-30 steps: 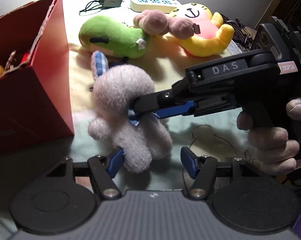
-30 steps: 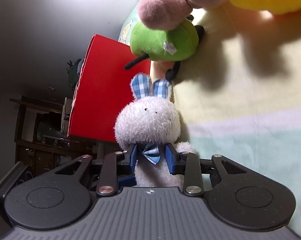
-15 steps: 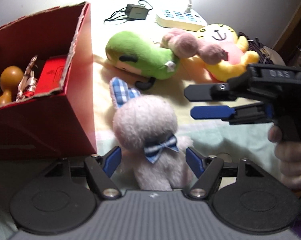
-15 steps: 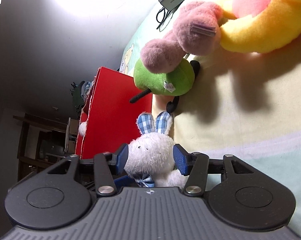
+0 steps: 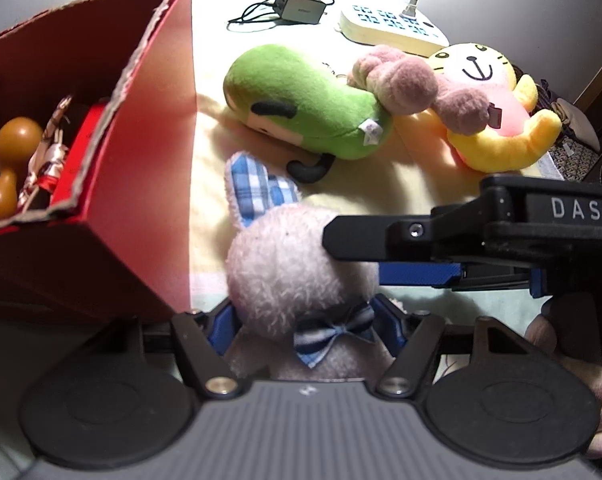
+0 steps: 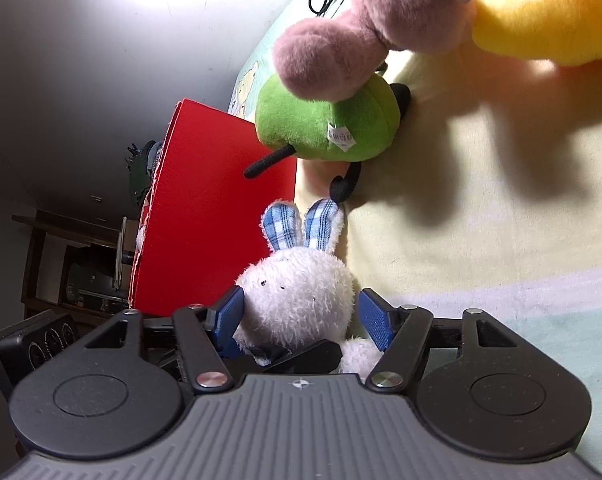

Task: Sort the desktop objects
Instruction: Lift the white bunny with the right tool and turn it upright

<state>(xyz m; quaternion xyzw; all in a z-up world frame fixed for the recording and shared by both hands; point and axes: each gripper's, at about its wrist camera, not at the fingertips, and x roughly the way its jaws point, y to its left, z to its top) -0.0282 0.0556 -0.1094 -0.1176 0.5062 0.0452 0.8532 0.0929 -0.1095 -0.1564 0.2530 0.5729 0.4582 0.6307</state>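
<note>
- White plush rabbit (image 5: 301,276) sits between the blue pads of the left claw (image 5: 305,322). Both pads lie against the neck and lower head, at the level of the striped bow tie (image 5: 333,330). Judged a closed hold on the toy.
- Right claw (image 6: 299,316) comes in from the rabbit's other side. Its jaws are spread wide, one pad (image 6: 227,312) near each side of the head; whether either pad touches the fur cannot be told. The left-wrist view shows the upper finger (image 5: 361,238) lying across the head. Judged not gripping.
- Rabbit's long axis runs straight ahead of both claws: body nearest the left claw's palm, checked ears (image 5: 257,190) pointing away.
- Key relation: red cardboard box (image 5: 113,184) stands ahead and to the left of the left claw, its near wall just beside the rabbit and its open top above the level of the head. Several small items already lie inside.
- Judgement: the left claw is nearer the box and has the toy, so the coming move is up and leftward over the torn rim (image 5: 105,120).
- Risk: soft neck may slip in the pads; ears could catch on the rim.
- Green plush (image 5: 305,100), brown plush (image 5: 413,84) and yellow plush (image 5: 497,120) lie ahead and to the right, not yet sorted.
</note>
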